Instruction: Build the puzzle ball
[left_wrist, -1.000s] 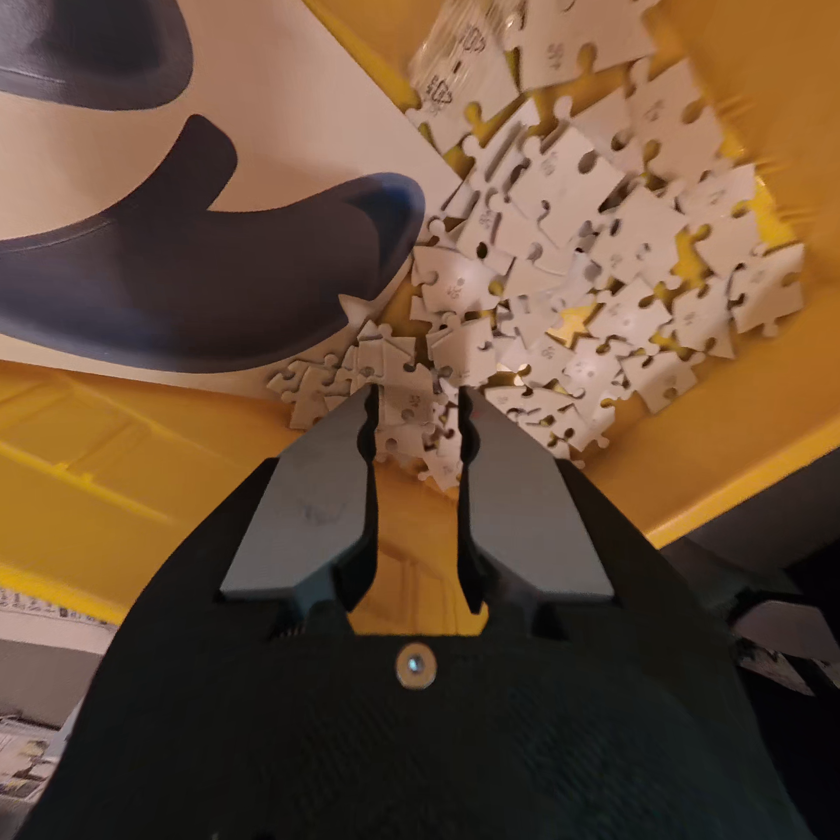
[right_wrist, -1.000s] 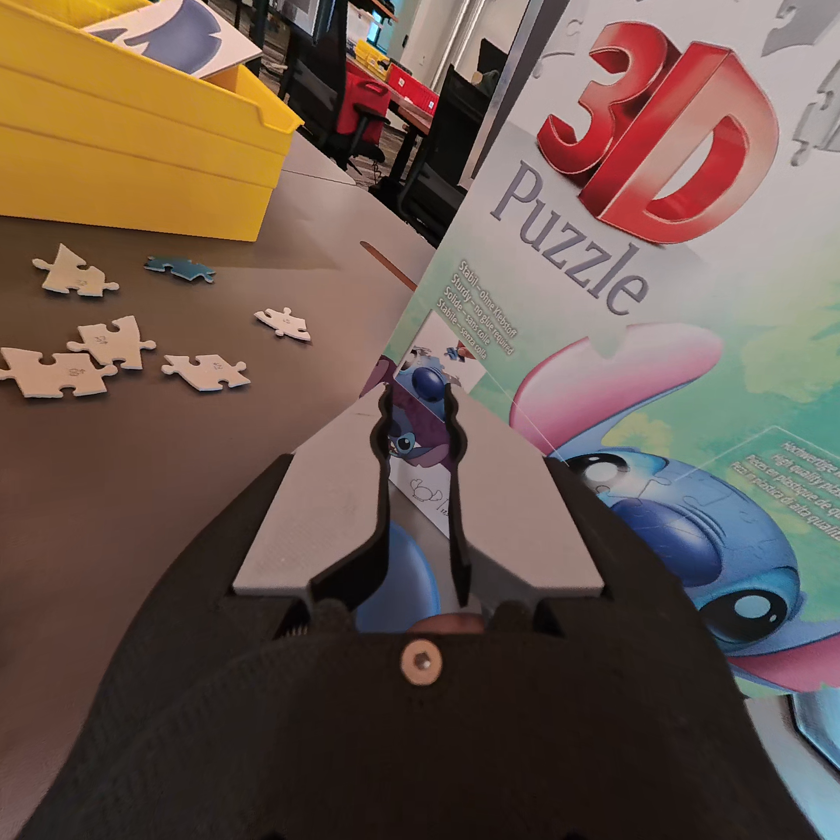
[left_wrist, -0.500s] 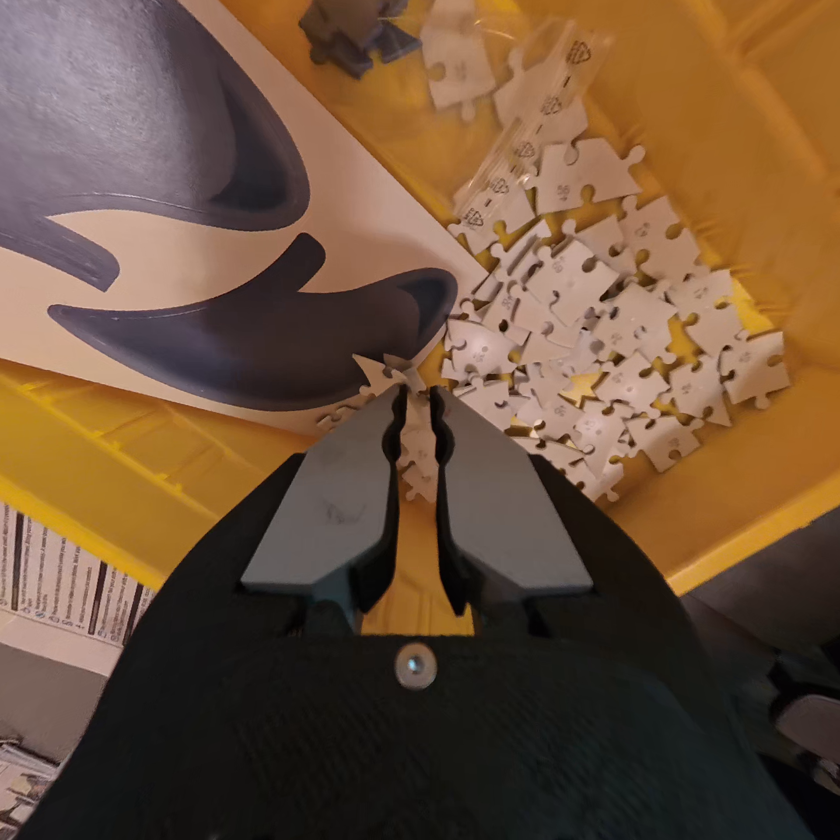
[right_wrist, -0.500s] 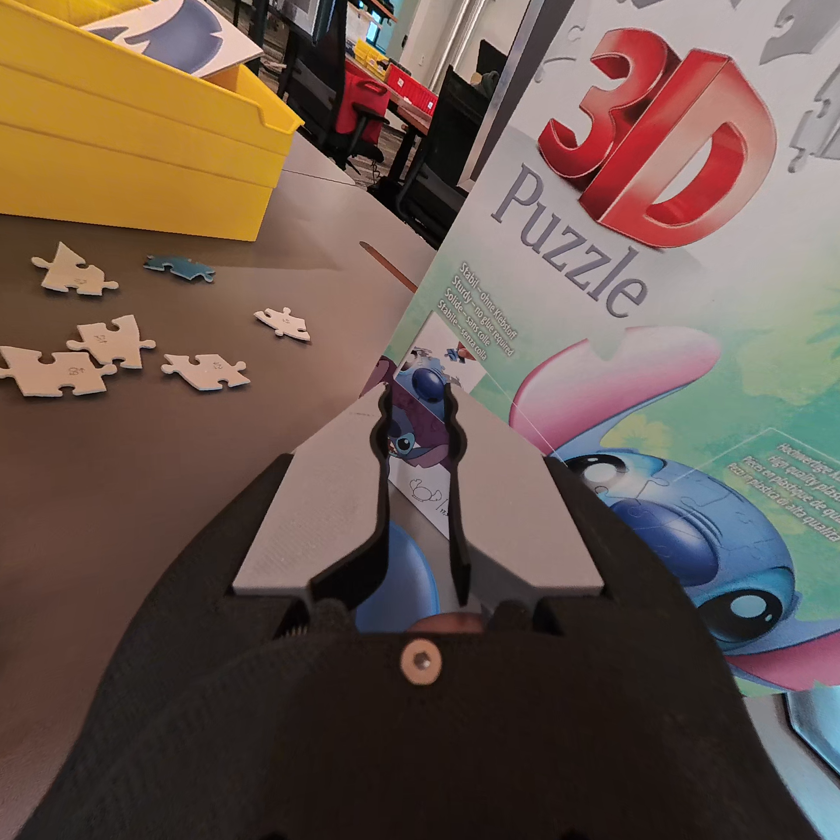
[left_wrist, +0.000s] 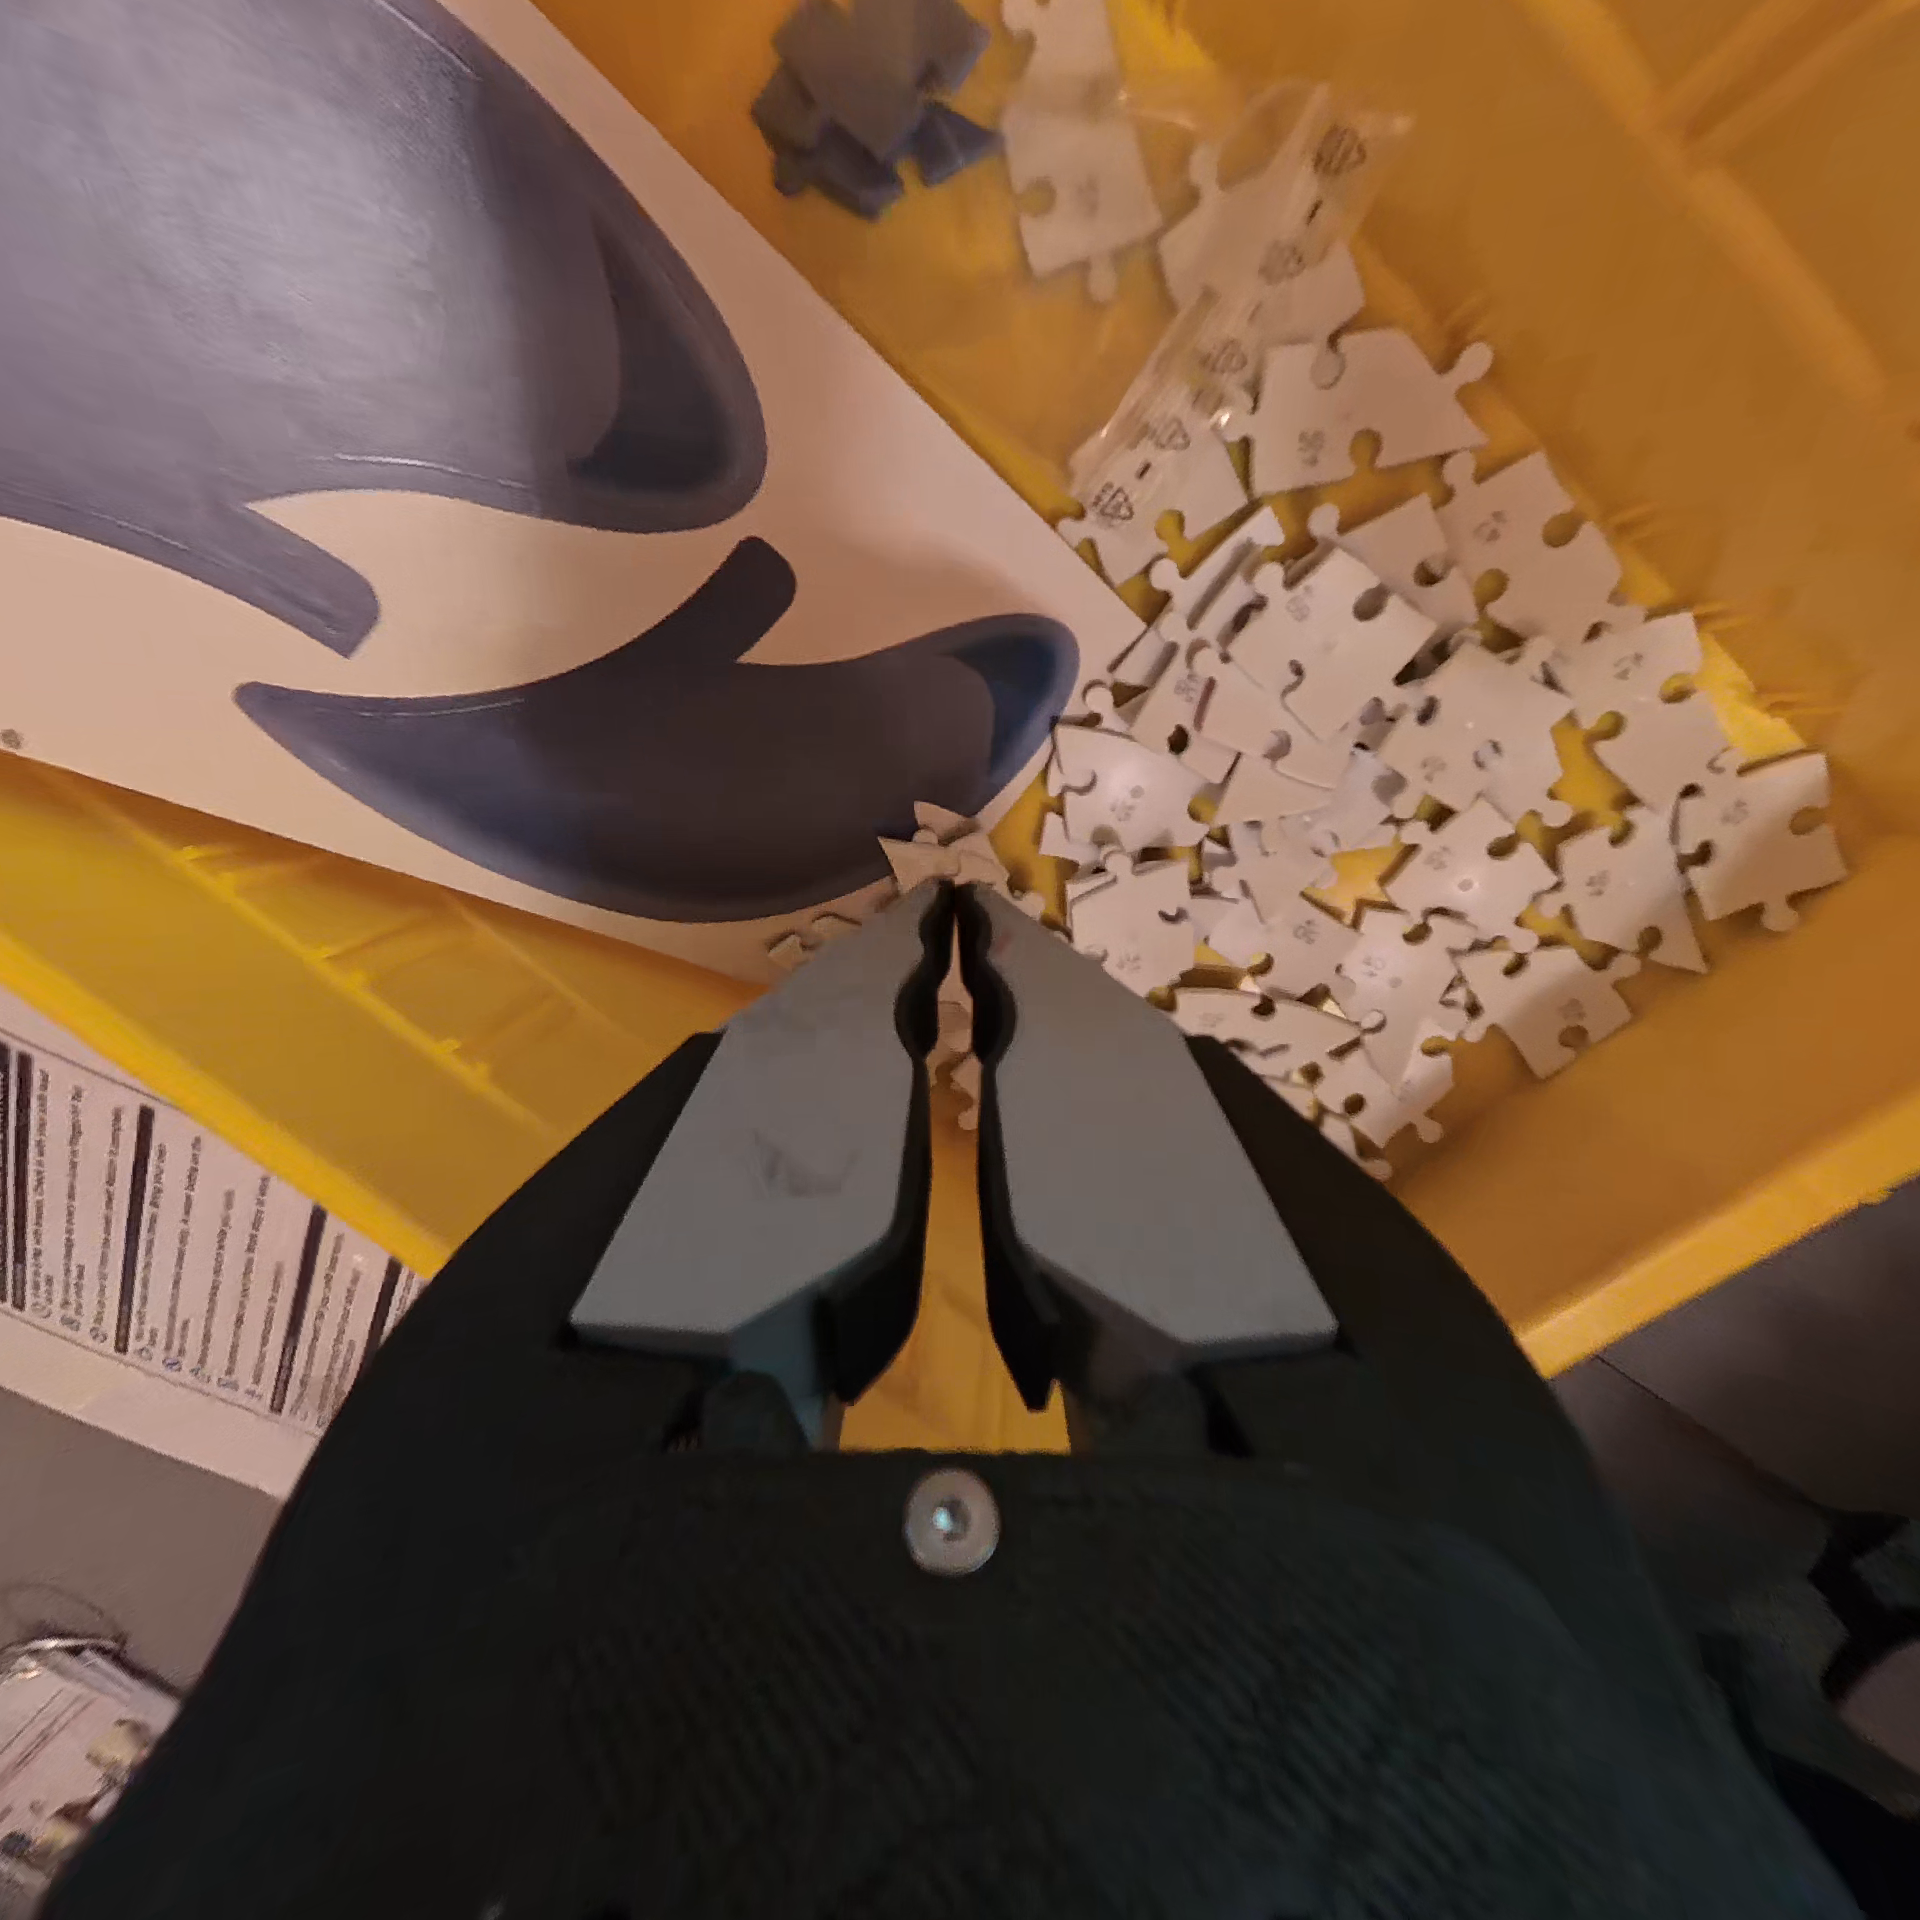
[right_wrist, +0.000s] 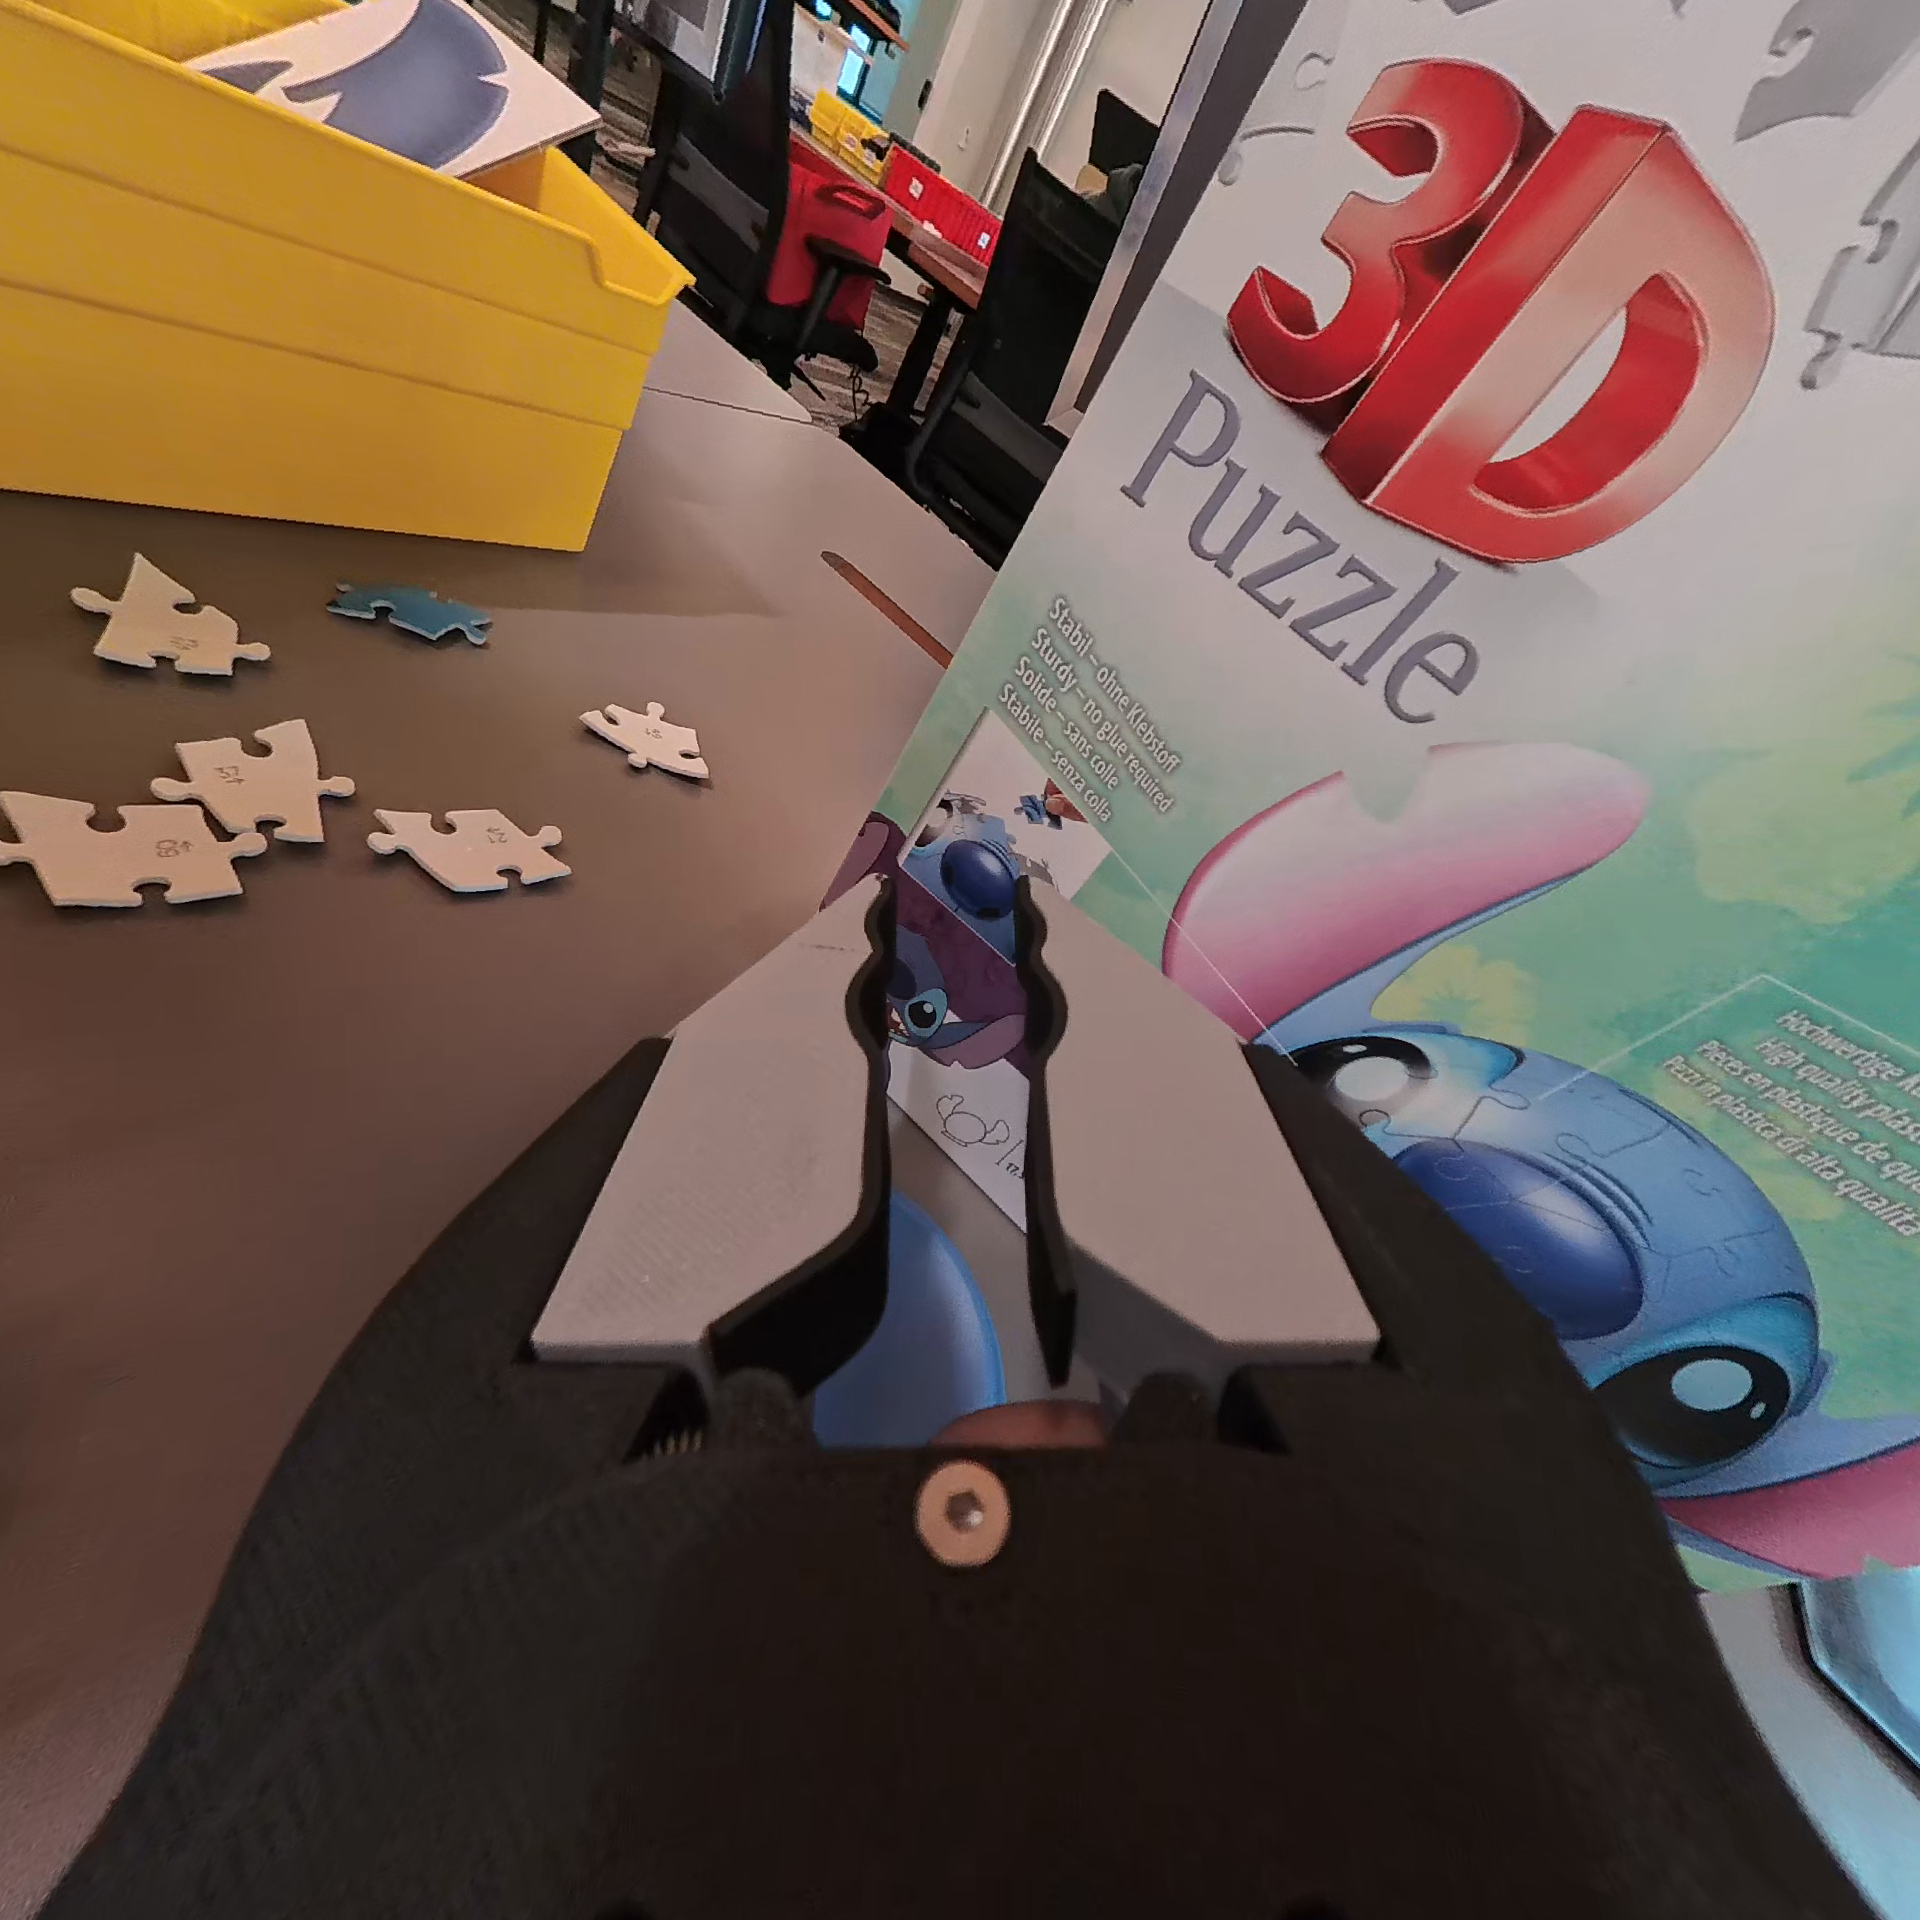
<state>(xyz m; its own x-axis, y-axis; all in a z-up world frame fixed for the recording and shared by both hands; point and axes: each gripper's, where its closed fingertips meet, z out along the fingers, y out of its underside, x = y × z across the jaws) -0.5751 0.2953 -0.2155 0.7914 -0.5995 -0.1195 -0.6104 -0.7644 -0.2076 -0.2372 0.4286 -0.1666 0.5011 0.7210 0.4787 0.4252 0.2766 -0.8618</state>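
Inside the yellow bin (left_wrist: 1558, 1226), seen from the left wrist view, a printed card (left_wrist: 416, 499) with dark blue shapes lies at left, and a heap of grey, face-down puzzle pieces (left_wrist: 1403, 790) fills the corner at right, with a few dark blue pieces (left_wrist: 862, 114) and a clear plastic bag (left_wrist: 1236, 312) farther back. Left gripper (left_wrist: 954, 920): fingers together, their tips pinching one pale puzzle piece (left_wrist: 940, 840) at the near edge of the heap, where the card's edge meets it. Across the dark table (right_wrist: 416, 1091), in the right wrist view, five loose pieces lie pale side up and one blue piece (right_wrist: 410, 611) lies face up in front of the bin, none of them joined. Right gripper (right_wrist: 951, 914): fingers apart and empty, held just before the upright puzzle box (right_wrist: 1558, 727) at right. No assembled portion of the ball appears in either view; judged from this, the build is at its very start, with pieces being fetched and virtually all joining left to do.
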